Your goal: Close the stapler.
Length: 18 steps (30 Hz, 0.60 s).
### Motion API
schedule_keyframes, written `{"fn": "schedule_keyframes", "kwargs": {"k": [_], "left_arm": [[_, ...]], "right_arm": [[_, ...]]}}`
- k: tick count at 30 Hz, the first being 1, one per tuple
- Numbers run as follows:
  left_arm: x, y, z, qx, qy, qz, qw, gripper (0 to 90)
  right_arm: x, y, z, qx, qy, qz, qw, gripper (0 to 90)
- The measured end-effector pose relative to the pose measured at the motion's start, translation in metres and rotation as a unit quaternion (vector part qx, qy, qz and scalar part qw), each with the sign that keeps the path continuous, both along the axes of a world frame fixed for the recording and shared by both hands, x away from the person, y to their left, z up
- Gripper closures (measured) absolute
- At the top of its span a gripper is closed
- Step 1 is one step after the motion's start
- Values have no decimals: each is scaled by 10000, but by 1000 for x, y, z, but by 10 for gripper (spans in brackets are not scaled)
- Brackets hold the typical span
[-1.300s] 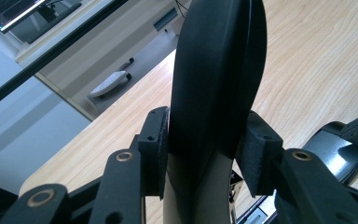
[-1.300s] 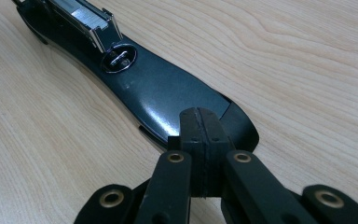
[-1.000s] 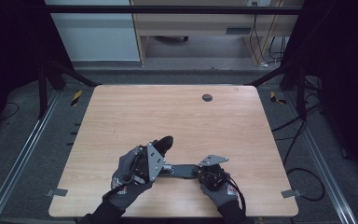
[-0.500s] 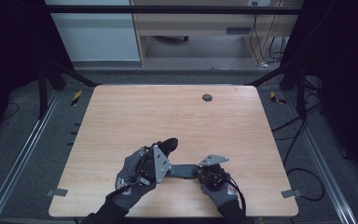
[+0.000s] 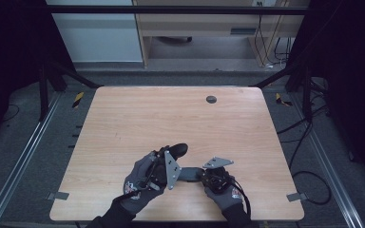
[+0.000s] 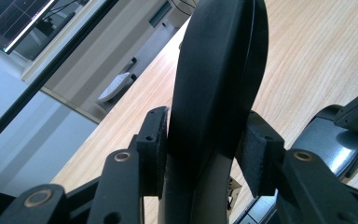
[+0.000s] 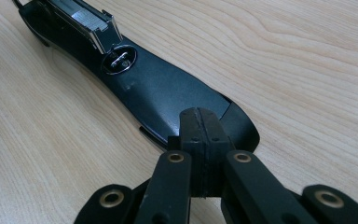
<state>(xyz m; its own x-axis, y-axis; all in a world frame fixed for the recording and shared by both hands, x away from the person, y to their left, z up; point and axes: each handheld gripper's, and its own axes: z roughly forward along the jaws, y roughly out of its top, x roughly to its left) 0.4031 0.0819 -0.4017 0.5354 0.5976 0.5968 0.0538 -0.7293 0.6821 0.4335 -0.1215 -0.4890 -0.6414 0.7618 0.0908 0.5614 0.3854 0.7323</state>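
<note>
Movement over the last second is small: the stapler's top arm (image 6: 214,70) has tipped slightly further up and away from the stapler base (image 7: 168,98), and nothing else has shifted. The left gripper (image 6: 205,154) is clamped on this arm, one pad on each flank, and holds it raised above the base. The right gripper (image 7: 199,135) has its jaws fully together, tips resting on the rounded end of the base, apparently to pin it down. The base lies flat on the table (image 5: 123,118), with the cable hole (image 5: 211,99) well beyond it. The staple magazine (image 7: 81,21) stands exposed at the far end of the base. Judge the stapler as almost fully opened; keep the base pinned while you swing the arm.
</note>
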Motion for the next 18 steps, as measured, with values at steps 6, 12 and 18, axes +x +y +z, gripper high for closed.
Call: {"fn": "schedule_keyframes", "kwargs": {"k": [6, 12, 18], "left_arm": [[0, -4, -4, 92, -15, -28, 10000, 558], [-1, -10, -9, 248, -74, -77, 9996, 555], [-2, -14, -14, 376, -132, -123, 9991, 554]], "right_arm": [[0, 0, 0, 19, -1, -7, 10000, 900], [0, 0, 0, 28, 15, -3, 10000, 900], [0, 0, 0, 19, 7, 7, 10000, 900]]}}
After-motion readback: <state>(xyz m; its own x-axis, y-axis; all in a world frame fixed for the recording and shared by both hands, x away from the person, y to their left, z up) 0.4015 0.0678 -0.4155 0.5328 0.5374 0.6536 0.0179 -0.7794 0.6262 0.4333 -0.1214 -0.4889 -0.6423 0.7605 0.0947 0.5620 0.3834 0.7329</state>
